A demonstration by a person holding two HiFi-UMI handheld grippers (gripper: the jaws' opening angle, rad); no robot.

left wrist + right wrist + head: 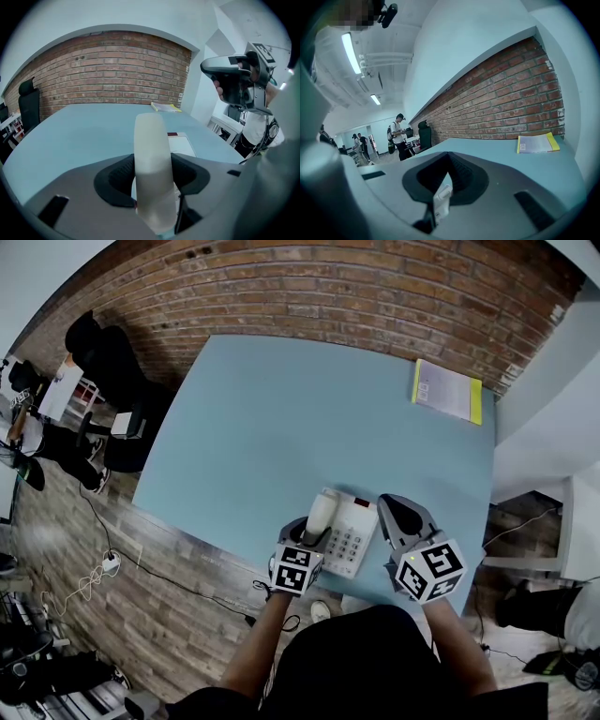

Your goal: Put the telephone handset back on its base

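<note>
In the head view, a blue table [281, 418] stands against a brick wall [309, 287]. A white phone base [354, 538] sits at the table's near edge. The left tool [314, 531] is clenched on the pale handset [322, 512], which lies over the left side of the base; whether they touch cannot be told. The right tool [394, 505] hovers just right of the base. A yellow-edged booklet [447, 390] lies at the far right corner, and a black chair [103, 357] stands to the left of the table.

In the left gripper view, the handset fills the gap between the dark pads, tilted up and away, with the base just behind it to the right.

In the right gripper view, the right tool's jaws meet at their tips and grasp nothing. A white bit of the phone shows below them.
</note>
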